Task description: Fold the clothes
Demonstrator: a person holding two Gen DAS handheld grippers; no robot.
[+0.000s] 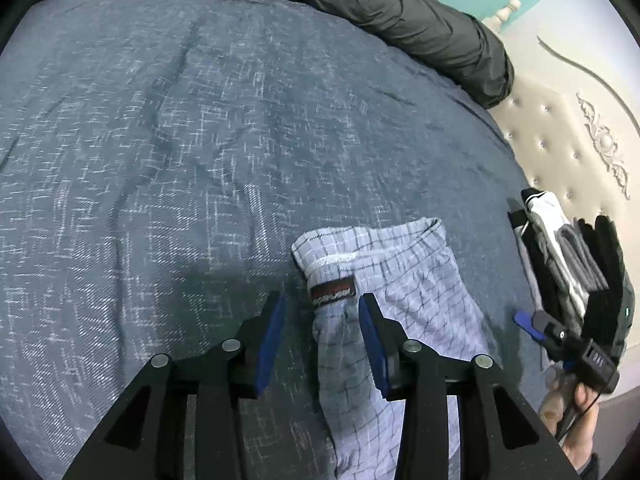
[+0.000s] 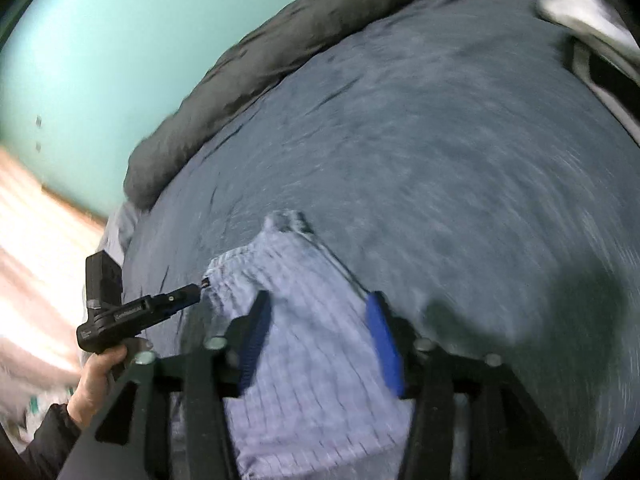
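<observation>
A light blue checked garment [image 1: 400,300], folded, lies on the blue-grey bedspread [image 1: 180,140]; a red and black label [image 1: 333,290] shows at its waistband. My left gripper [image 1: 322,310] is open, its blue pads [image 1: 272,332] either side of the label edge, just above the cloth. In the blurred right wrist view the same garment [image 2: 312,360] lies under my right gripper [image 2: 320,312], which is open and empty. The right gripper also shows at the right of the left wrist view [image 1: 524,322]; the left gripper appears in the right wrist view [image 2: 196,290].
A dark grey duvet [image 1: 420,20] is bunched along the far edge of the bed. A pile of black, grey and white clothes [image 1: 572,256] sits at the right by the cream tufted headboard [image 1: 568,128]. The wall [image 2: 100,60] is turquoise.
</observation>
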